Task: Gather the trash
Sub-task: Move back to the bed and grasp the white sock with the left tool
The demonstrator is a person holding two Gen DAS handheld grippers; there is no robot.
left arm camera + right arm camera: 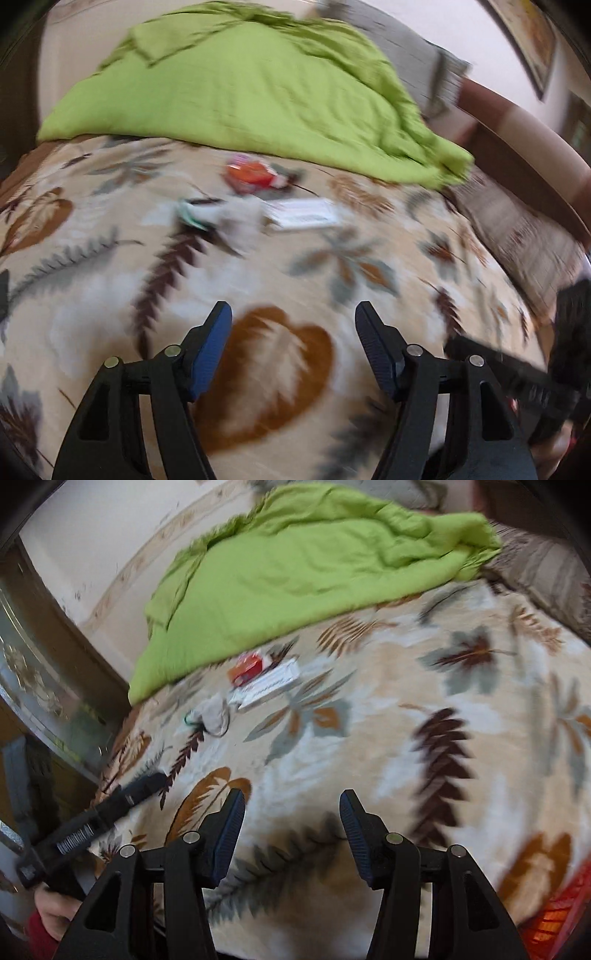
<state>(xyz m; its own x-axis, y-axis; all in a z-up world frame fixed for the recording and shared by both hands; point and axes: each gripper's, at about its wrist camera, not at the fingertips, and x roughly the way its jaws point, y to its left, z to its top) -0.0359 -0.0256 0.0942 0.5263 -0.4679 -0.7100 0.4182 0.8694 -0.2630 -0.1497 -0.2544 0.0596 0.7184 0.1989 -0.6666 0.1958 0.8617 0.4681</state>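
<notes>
Several pieces of trash lie on the leaf-patterned bedspread (332, 236), near the green blanket's edge. They are a red-orange wrapper (251, 175) (249, 666), a white flat packet (303, 214) (269, 686), a crumpled grey-white paper (240, 218) (214, 712) and a small green-edged scrap (190, 214) (190, 720). My left gripper (293, 314) is open and empty, well short of the trash. My right gripper (291, 801) is open and empty, also short of it. Both views are blurred.
A crumpled green blanket (240, 85) (314, 561) covers the far part of the bed. A striped pillow (524, 236) lies at the right. An orange-red basket (561, 915) shows at the lower right. A wooden door frame (55, 657) stands left of the bed.
</notes>
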